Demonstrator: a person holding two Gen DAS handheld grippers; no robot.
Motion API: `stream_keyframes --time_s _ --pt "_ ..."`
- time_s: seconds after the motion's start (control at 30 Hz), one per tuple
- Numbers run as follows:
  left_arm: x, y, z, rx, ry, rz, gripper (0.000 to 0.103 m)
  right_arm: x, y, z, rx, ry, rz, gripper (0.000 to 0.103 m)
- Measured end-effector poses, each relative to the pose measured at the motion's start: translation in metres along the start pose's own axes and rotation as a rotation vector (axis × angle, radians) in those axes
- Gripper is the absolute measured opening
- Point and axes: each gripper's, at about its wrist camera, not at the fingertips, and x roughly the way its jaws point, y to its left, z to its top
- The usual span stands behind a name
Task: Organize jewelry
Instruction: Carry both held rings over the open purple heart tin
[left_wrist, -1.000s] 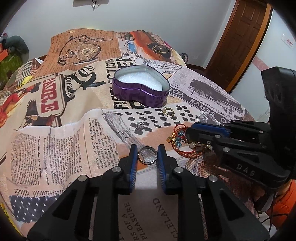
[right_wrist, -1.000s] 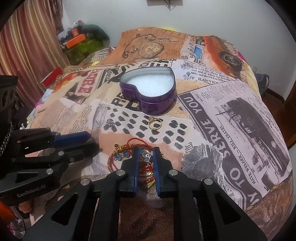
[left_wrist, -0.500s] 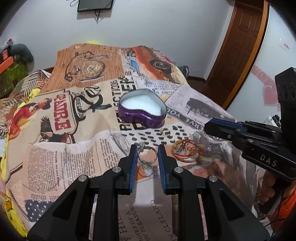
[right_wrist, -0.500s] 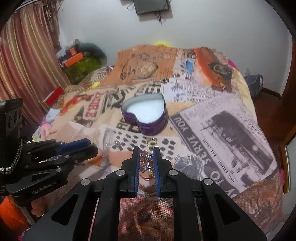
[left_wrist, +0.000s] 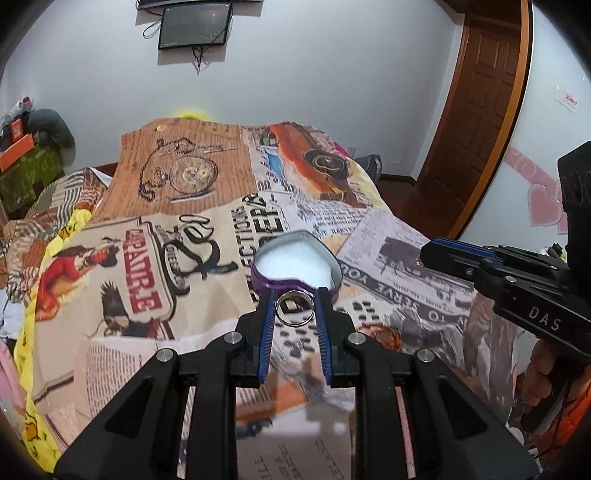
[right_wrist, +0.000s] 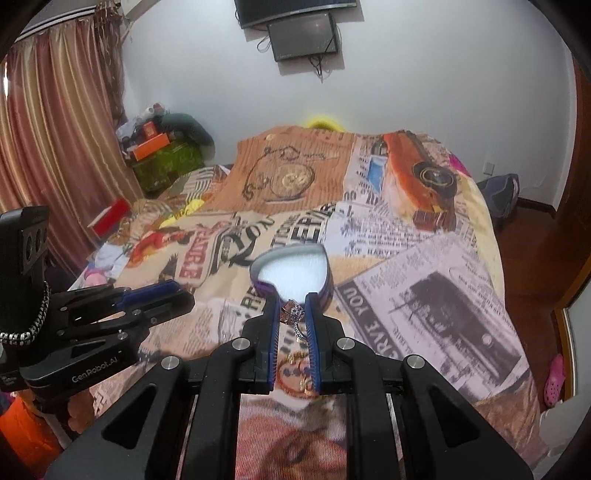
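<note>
1. The left gripper (left_wrist: 295, 314) pinches a silver ring (left_wrist: 295, 309) between its blue pads, lifted clear of the printed bedspread (left_wrist: 122, 354).
2. The right gripper (right_wrist: 293, 321) is nearly closed on a small sparkly piece of jewelry (right_wrist: 293, 314), perhaps a ring; blur hides detail.
3. The purple heart-shaped tin (left_wrist: 295, 266) sits open on the bedspread just beyond both grippers' tips.
4. Red and gold bracelets (right_wrist: 295, 373) lie on the cloth below the right gripper.
</note>
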Motion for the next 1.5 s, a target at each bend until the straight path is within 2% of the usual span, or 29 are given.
stream_keyframes --time_s 0.63,1.07,1.27,1.5 --pt "0.059 0.021 0.043 0.024 0.016 0.005 0.021 0.053 -0.001 0.036 -0.030 -0.013 0.007 0.012" --pt "0.110 0.036 0.041 0.004 0.142 -0.048 0.021 0.109 -0.009 0.033 -0.040 0.114 0.021 0.012" --pt "0.120 0.037 0.040 0.009 0.160 -0.058 0.021 0.124 -0.018 0.025 -0.007 0.175 0.059 0.012" --pt "0.124 0.038 0.039 0.002 0.179 -0.069 0.021 0.128 -0.015 0.020 -0.033 0.200 0.048 0.012"
